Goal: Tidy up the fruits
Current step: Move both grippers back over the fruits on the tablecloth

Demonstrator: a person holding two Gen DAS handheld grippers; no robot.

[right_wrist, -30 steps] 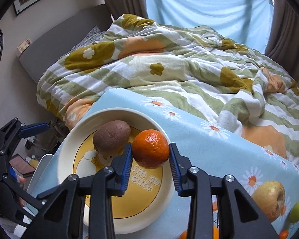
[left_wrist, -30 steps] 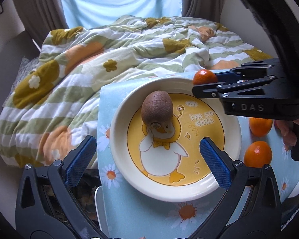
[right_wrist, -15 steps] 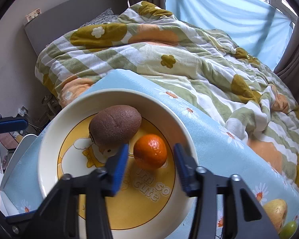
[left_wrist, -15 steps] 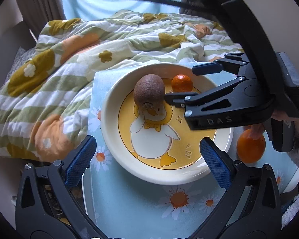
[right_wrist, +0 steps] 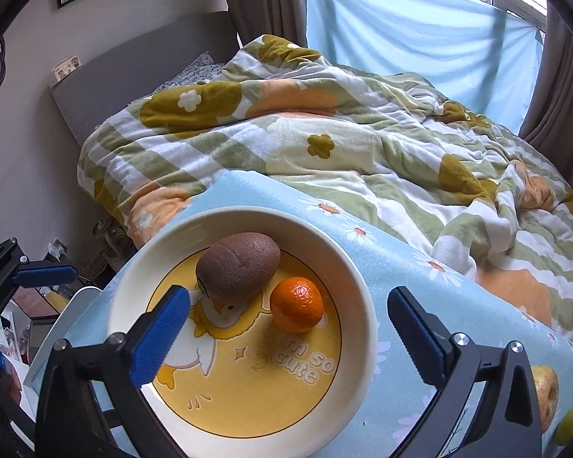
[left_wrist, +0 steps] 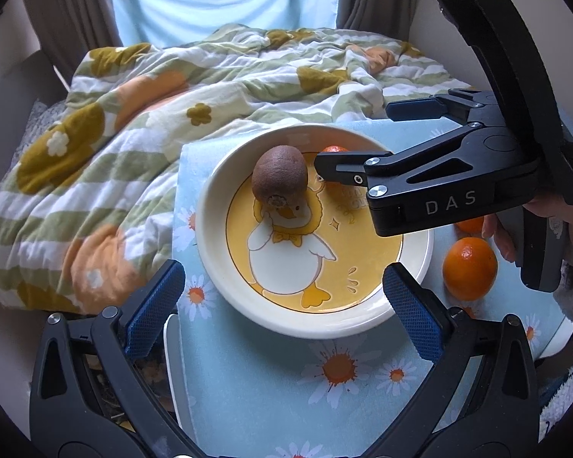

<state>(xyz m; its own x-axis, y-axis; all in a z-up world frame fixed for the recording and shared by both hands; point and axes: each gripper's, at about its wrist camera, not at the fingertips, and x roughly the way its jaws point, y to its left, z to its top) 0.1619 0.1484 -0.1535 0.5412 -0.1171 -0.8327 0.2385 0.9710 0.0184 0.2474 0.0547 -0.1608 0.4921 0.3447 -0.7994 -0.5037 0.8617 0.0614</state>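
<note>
"I'm so cute" duck plate (right_wrist: 363, 305), "DAS" tongs

We are spreading our right tongs (right_wrist: 286, 328) wide, having just let go; the small round orange tangerine (right_wrist: 296, 304) is lying free between them. Our left tongs (left_wrist: 282, 307) are gaping empty.

You have one plate (right_wrist: 363, 286) on the daisy-print cloth (right_wrist: 420, 267), near its left edge. In it lie one kiwi (right_wrist: 238, 269) and one small orange (right_wrist: 296, 304). Two more oranges sit on the cloth past the plate's right rim, one in full view (left_wrist: 470, 267), one mostly hidden (left_wrist: 471, 224). At the cloth's right corner you have one yellowish pear (right_wrist: 546, 389) and one green fruit (right_wrist: 571, 423).
</note>
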